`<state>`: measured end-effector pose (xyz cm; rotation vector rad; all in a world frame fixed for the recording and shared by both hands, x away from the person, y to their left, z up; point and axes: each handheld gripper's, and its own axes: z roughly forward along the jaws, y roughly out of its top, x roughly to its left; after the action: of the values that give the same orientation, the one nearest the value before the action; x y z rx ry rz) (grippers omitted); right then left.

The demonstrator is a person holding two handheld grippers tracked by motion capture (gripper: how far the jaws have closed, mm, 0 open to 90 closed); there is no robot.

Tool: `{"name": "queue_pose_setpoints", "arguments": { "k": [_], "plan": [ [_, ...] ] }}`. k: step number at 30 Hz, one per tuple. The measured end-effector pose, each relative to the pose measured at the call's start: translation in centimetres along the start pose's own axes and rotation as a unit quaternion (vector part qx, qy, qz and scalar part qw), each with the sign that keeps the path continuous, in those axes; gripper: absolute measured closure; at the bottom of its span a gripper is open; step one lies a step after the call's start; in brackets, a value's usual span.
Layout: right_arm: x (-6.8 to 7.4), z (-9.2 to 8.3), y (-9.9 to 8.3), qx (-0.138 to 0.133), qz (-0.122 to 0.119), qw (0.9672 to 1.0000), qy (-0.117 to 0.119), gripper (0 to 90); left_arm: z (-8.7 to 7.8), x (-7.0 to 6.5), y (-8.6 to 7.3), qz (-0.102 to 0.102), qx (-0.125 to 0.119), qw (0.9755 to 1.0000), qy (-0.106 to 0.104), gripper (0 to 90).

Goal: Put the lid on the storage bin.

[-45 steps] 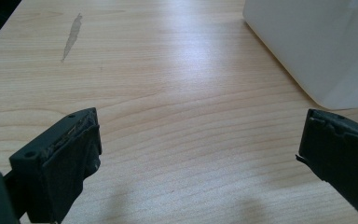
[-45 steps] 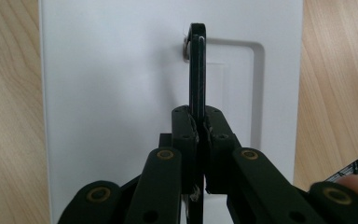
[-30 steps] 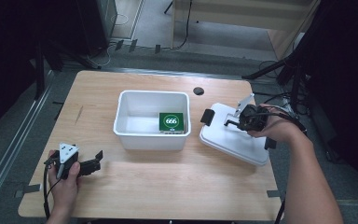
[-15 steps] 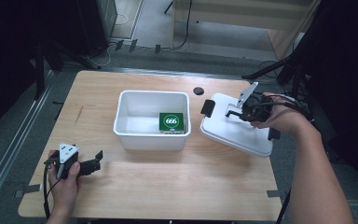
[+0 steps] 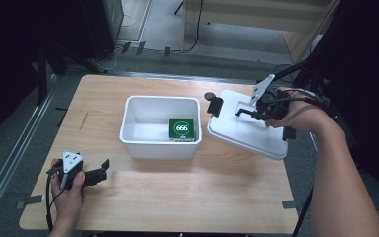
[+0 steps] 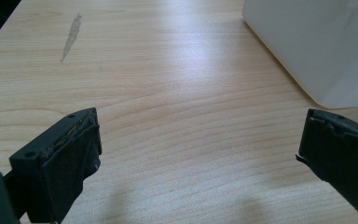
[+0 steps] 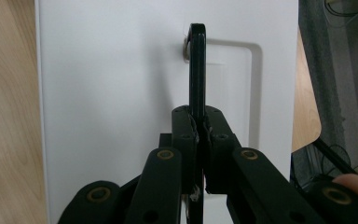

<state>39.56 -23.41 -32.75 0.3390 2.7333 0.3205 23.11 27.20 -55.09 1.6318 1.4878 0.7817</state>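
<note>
left black two-jaw claw (image 5: 103, 170): jaws wide apart, low, level | right black two-jaw claw (image 5: 241, 111): jaws clamped together, raised, forearm outstretched

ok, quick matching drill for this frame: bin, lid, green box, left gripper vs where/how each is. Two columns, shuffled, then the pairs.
Things:
1. bin
2. lid
3. green box
4. left gripper

States:
A. open, low over the table's near left part
B. tilted, held by its black handle in the right gripper
C. inside the bin, at its right side
D. uncovered, mid-table

Pairs: 1-D, 2-B, 3-C, 4-A
</note>
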Motion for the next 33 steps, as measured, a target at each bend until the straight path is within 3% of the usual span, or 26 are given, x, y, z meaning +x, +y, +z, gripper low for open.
{"name": "queue_pose_setpoints", "arguments": {
  "k": [16, 33],
  "plan": [
    [1.4, -1.5, 5.7, -0.019, -0.049, 0.9986, 0.01, 85.8, -0.1, 0.1, 0.0, -0.002, 0.003, 1.0, -0.001, 0.0],
    [2.5, 0.6, 11.1, -0.03, -0.086, 0.9952, 0.037, 85.9, -0.1, 0.2, 0.0, -0.005, 0.003, 1.0, 0.001, 0.0]
  ]
}}
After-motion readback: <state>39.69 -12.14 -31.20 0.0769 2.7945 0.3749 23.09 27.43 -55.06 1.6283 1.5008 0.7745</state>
